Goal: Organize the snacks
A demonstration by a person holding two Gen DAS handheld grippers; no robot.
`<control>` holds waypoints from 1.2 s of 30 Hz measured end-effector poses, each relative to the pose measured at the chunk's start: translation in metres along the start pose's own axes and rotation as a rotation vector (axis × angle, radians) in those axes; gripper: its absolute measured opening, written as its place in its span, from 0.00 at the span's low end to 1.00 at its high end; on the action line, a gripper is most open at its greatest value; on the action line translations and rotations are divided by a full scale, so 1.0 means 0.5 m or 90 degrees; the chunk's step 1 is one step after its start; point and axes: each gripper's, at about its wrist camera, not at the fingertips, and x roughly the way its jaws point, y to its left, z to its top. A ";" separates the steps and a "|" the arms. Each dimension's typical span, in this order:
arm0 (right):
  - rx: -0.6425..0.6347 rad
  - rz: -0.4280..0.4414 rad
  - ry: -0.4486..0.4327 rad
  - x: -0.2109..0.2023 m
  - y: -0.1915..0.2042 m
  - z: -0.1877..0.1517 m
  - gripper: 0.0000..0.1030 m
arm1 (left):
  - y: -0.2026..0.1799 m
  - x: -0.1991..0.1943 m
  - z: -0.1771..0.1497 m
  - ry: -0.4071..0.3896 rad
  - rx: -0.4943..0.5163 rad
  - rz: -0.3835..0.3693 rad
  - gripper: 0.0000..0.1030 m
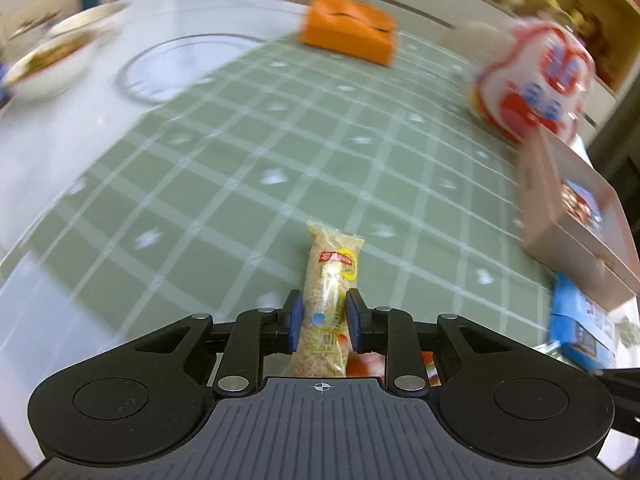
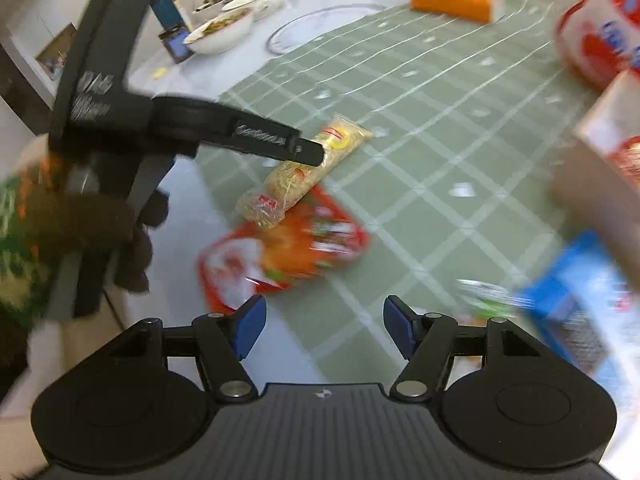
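My left gripper (image 1: pixel 322 312) is shut on a long clear snack packet (image 1: pixel 329 292) of pale crumbly bars with a red and yellow label. The right wrist view shows the same packet (image 2: pixel 304 170) held by the left gripper (image 2: pixel 310 152) just above the green checked tablecloth (image 2: pixel 420 152). My right gripper (image 2: pixel 323 326) is open and empty, above the cloth's near edge. A red and white snack bag (image 2: pixel 280 256) lies just beyond its left finger. A blue packet (image 2: pixel 580 308) lies at the right. An open cardboard box (image 1: pixel 576 216) stands at the right.
An orange tissue box (image 1: pixel 348 30) stands at the far side. A large red and white bag (image 1: pixel 532 80) stands far right. A glass plate (image 1: pixel 180 66) and bowls of food (image 1: pixel 52 64) sit at the far left on the white table (image 1: pixel 60 152).
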 end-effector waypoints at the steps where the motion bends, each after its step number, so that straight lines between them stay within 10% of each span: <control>1: 0.008 -0.001 0.008 0.015 0.012 0.012 0.64 | 0.019 -0.011 -0.011 -0.001 -0.010 0.003 0.27; 9: -0.030 -0.079 0.043 0.110 0.087 0.055 0.75 | 0.094 -0.063 -0.091 0.011 -0.064 -0.032 0.27; 26: -0.022 -0.172 0.039 -0.021 -0.055 -0.074 0.66 | -0.132 -0.044 -0.155 0.089 0.062 -0.151 0.27; 36: 0.026 -0.196 -0.007 -0.017 -0.065 -0.130 0.92 | -0.180 -0.032 -0.153 0.105 0.124 -0.141 0.29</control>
